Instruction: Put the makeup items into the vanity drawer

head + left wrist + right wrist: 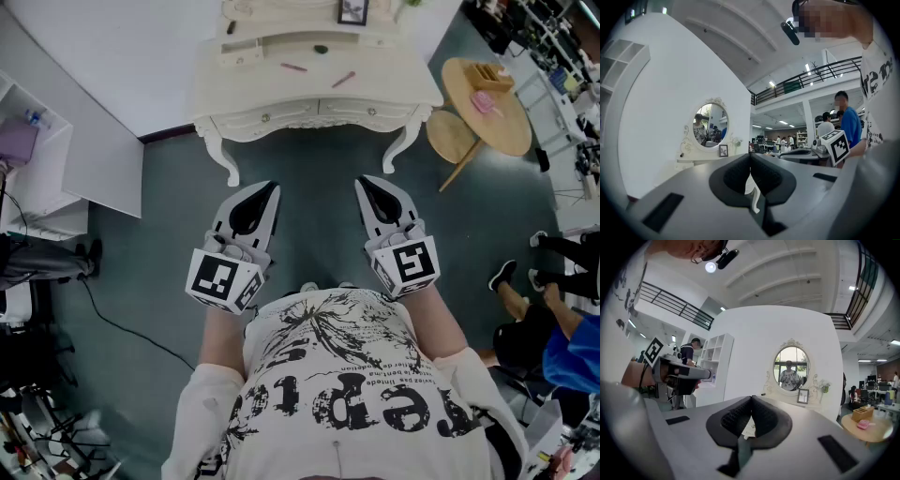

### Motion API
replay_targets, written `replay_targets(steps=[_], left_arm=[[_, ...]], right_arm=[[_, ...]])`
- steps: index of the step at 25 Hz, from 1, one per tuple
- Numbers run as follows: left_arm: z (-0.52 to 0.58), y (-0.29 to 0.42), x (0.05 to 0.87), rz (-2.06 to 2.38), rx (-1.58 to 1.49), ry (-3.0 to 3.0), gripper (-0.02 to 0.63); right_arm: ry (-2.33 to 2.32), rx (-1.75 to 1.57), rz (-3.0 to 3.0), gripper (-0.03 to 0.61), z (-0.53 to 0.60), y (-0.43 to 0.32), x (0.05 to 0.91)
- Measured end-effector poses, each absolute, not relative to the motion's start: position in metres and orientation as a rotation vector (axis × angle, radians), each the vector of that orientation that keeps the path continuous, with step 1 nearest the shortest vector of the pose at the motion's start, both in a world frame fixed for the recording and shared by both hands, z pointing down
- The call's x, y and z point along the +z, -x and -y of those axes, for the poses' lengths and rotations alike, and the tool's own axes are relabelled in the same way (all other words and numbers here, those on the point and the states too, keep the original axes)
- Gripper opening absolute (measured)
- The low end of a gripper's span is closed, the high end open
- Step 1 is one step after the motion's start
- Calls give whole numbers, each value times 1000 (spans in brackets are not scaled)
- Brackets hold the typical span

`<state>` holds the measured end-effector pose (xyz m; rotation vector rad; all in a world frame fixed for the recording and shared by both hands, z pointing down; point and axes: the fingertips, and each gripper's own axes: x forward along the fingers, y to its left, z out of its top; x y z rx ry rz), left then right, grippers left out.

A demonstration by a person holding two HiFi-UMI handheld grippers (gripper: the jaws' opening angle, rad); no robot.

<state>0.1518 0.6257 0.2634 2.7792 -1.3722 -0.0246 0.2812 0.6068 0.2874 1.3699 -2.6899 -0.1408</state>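
Left hand-held gripper (267, 188) and right hand-held gripper (367, 181), jaws pressed together, empty, well short of vanity (403, 80).

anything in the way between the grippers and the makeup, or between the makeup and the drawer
Nothing visible stands between the left gripper, the right gripper and the pink makeup sticks on the vanity; only floor lies between. But the drawer is closed: its front blocks the way in.
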Motion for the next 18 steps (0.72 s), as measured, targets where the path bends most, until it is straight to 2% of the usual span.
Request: replay_targets(steps=[15, 16, 17, 18], left_arm=[[-611, -129, 269, 1363, -54, -2755, 14], [-610, -128, 271, 1364, -51, -2753, 14], [-608, -127, 273, 1366, -50, -2749, 14], [-606, -126, 275, 1370, -48, -2745, 14]], right_arm=[[-1385, -84, 2737, 14, -592, -257, 287], [-1397, -77, 2746, 36, -588, -257, 287], [-1401, -75, 2754, 159, -583, -257, 288], [-1398, -70, 2762, 327, -578, -256, 288]])
